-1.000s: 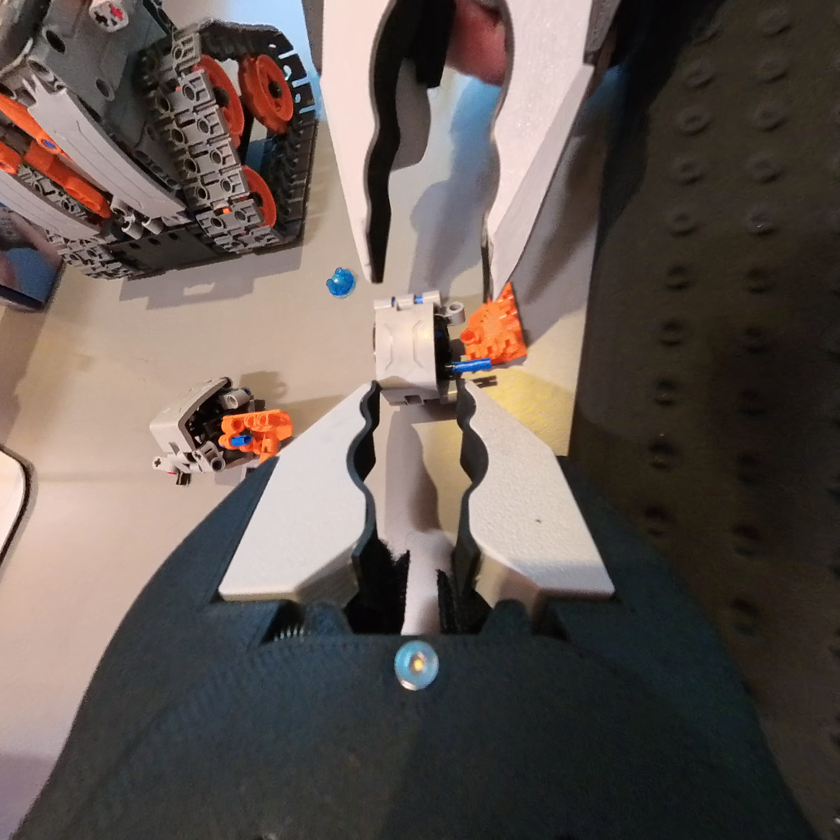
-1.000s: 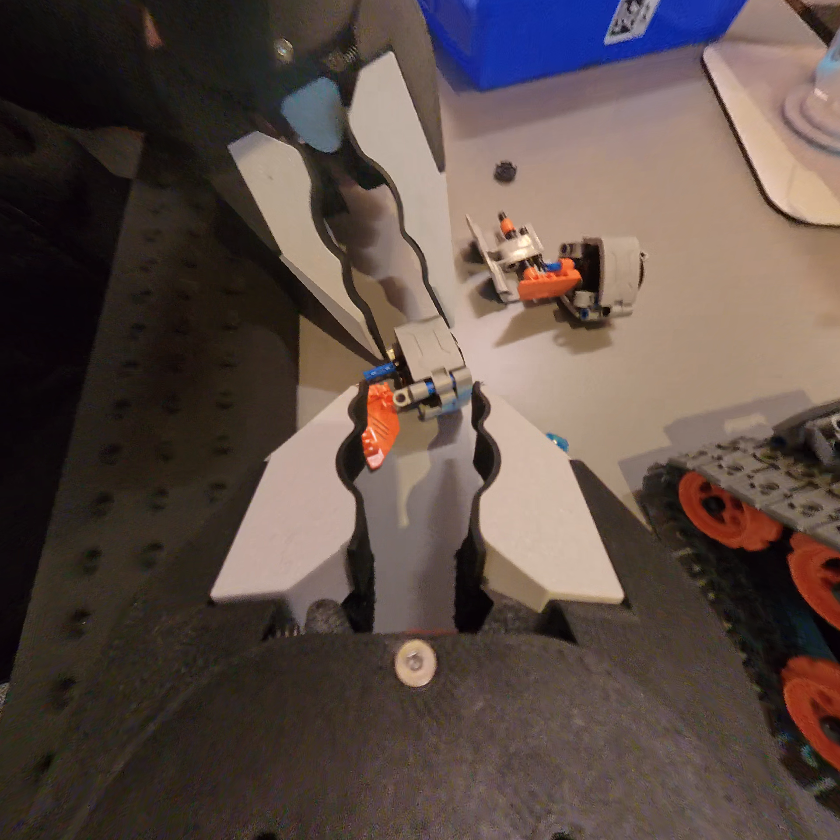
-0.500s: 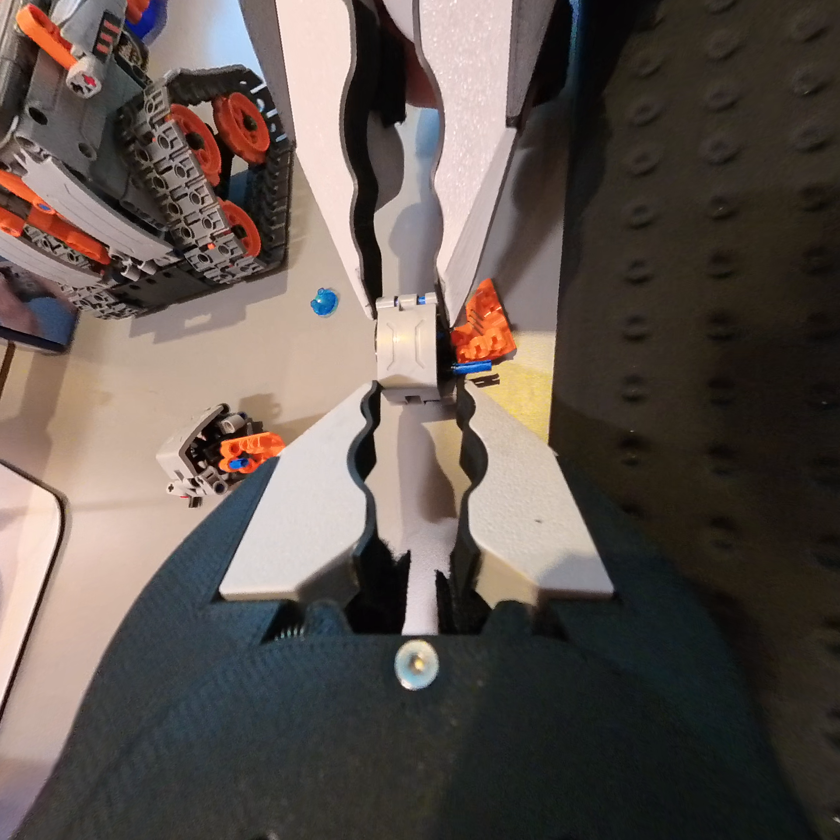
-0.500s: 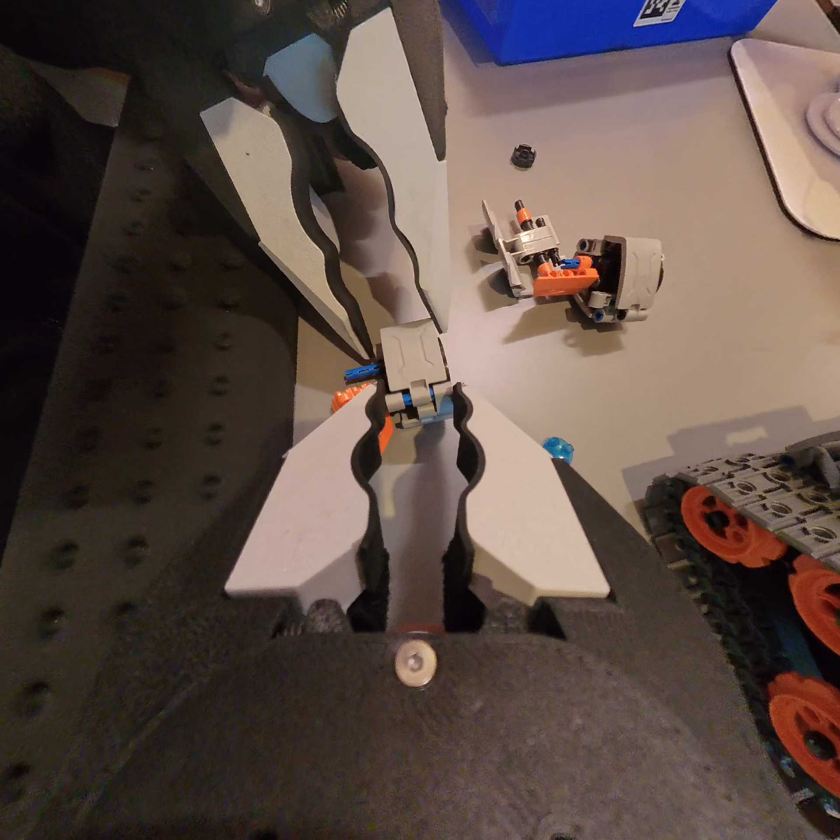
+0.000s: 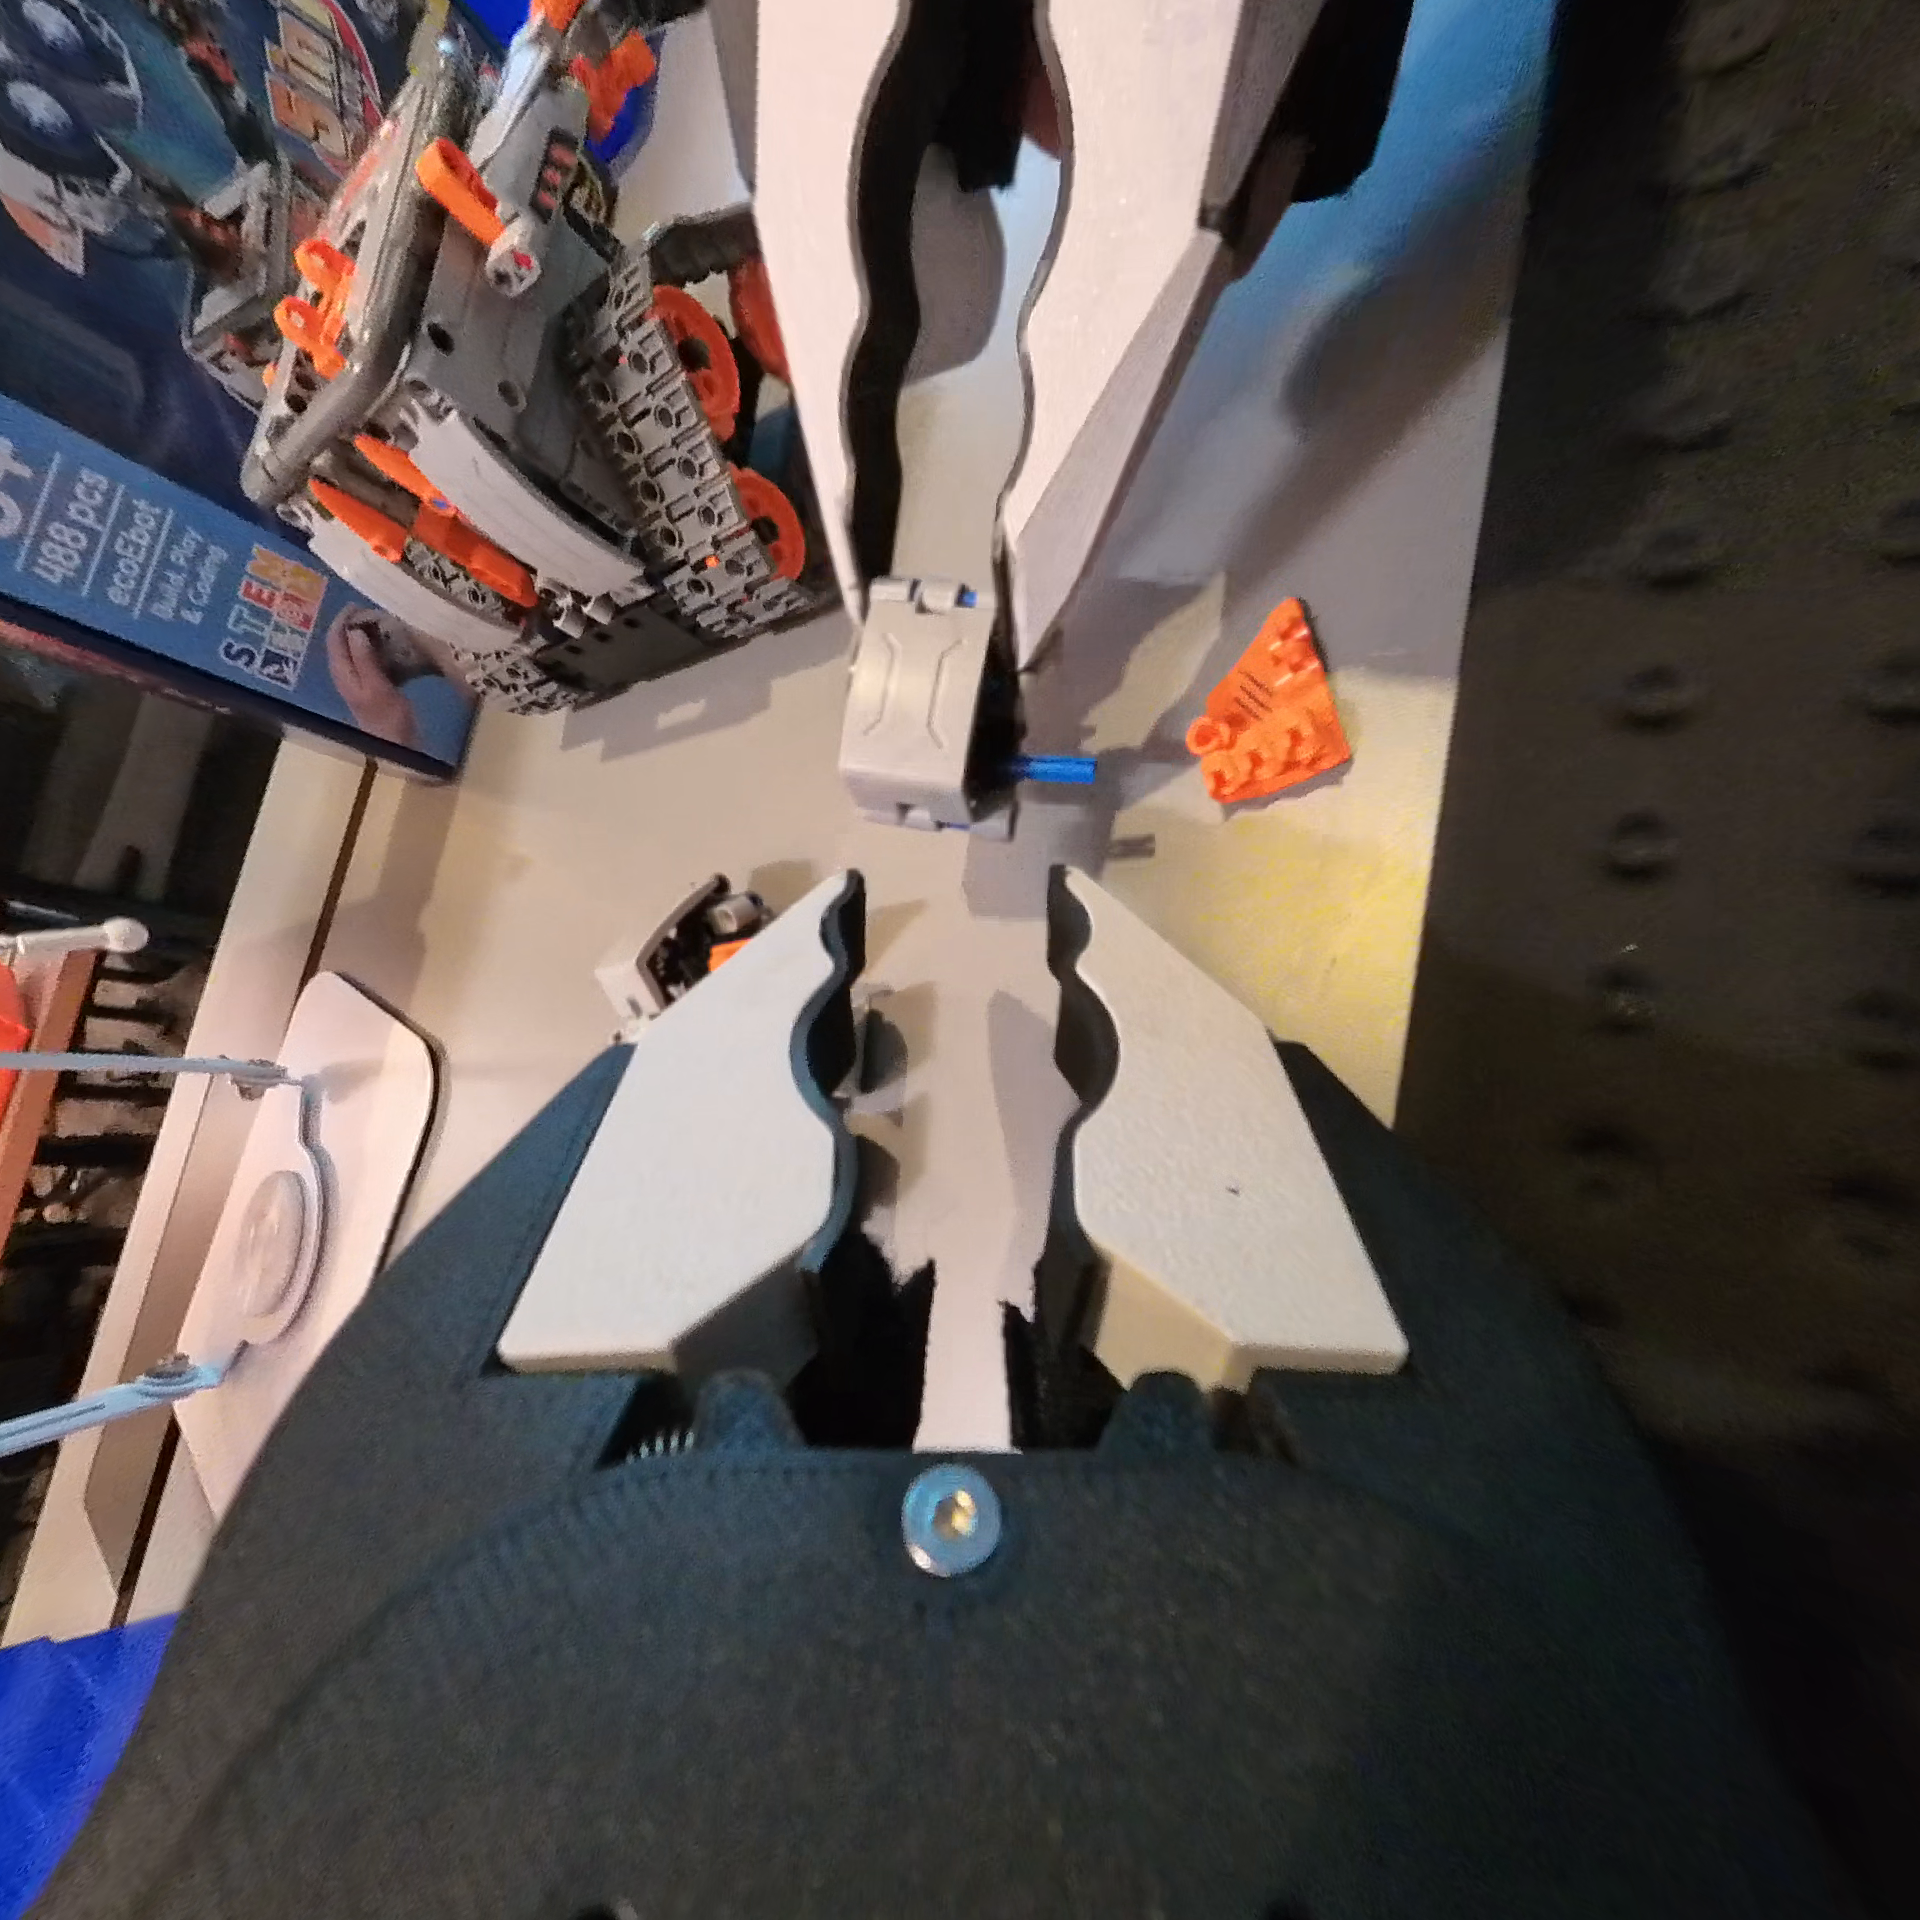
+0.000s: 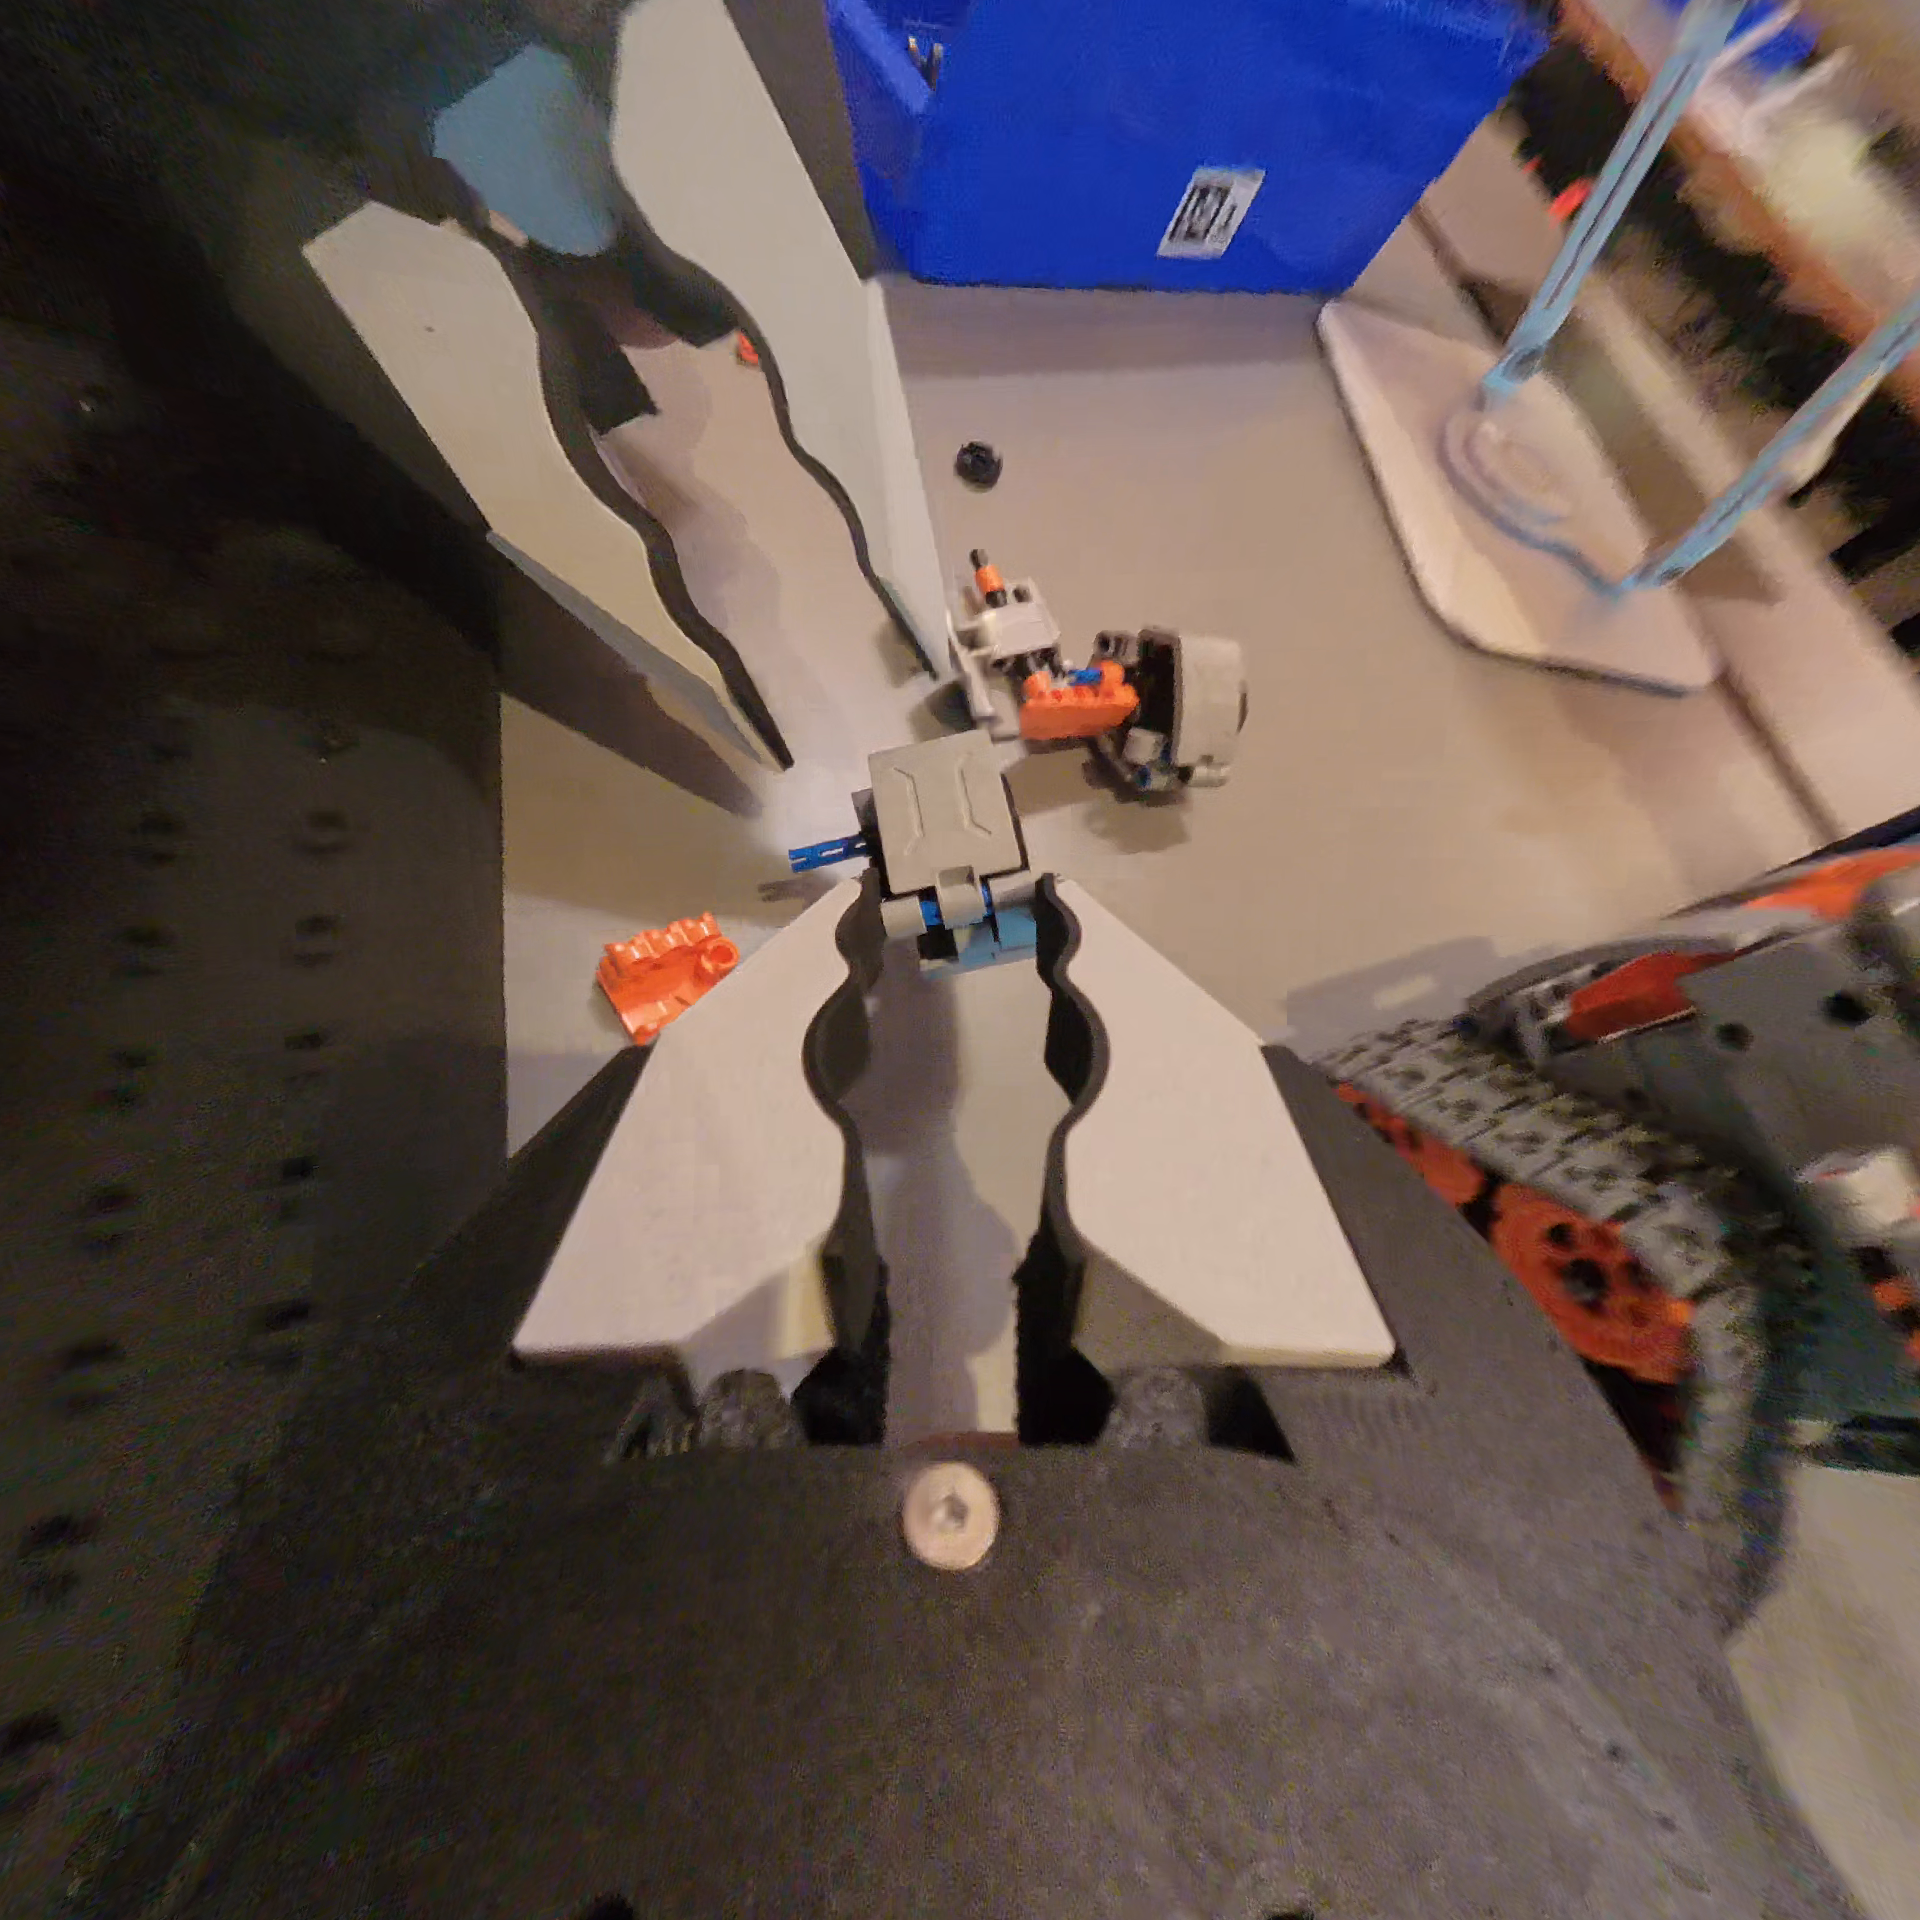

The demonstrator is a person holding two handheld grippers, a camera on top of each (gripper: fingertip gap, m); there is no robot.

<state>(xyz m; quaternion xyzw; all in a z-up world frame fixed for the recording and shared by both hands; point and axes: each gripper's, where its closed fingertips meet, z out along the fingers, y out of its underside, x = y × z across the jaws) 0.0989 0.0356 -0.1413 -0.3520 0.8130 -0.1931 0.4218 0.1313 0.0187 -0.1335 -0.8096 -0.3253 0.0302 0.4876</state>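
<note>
Right wrist view — right tool [image 6: 951, 894] grips grey block assembly [image 6: 940, 821].

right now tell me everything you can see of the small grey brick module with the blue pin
The small grey plastic brick module has a smooth curved grey shell with two engraved lines, a dark inner frame, a blue pin sticking out sideways and a grey hinge piece at one end. The right tool grips that hinge end. The left tool is open, just clear of its other end. An orange studded wedge plate lies apart.
</note>
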